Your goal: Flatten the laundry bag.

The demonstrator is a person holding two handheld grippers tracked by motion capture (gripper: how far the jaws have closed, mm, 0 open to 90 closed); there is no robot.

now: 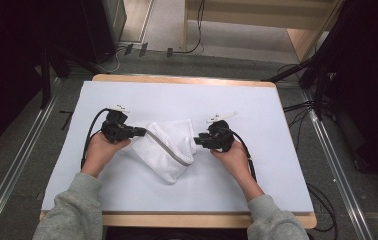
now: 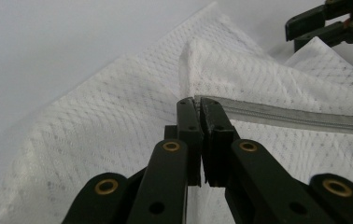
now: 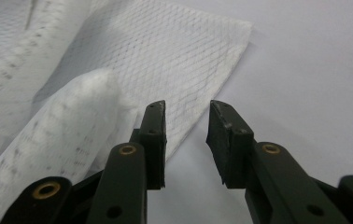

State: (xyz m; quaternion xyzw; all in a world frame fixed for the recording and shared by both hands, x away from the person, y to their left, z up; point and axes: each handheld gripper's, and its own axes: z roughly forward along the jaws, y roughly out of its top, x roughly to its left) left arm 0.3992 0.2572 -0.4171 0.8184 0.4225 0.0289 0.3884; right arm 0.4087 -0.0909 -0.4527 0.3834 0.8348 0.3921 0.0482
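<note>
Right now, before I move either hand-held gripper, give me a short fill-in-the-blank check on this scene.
1. The left hand-held gripper is ____ on the grey hem of the white cloth.
2. The jaws of the right hand-held gripper stand ____, with nothing between them.
3. In the high view, the cloth lies ____ the two hand-held grippers.
4. The cloth rests on a sheet coloured ____.

Missing words: shut; open; between; white

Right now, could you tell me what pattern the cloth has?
The cloth is white with a fine diamond mesh weave, clearest in the left gripper view.
</note>
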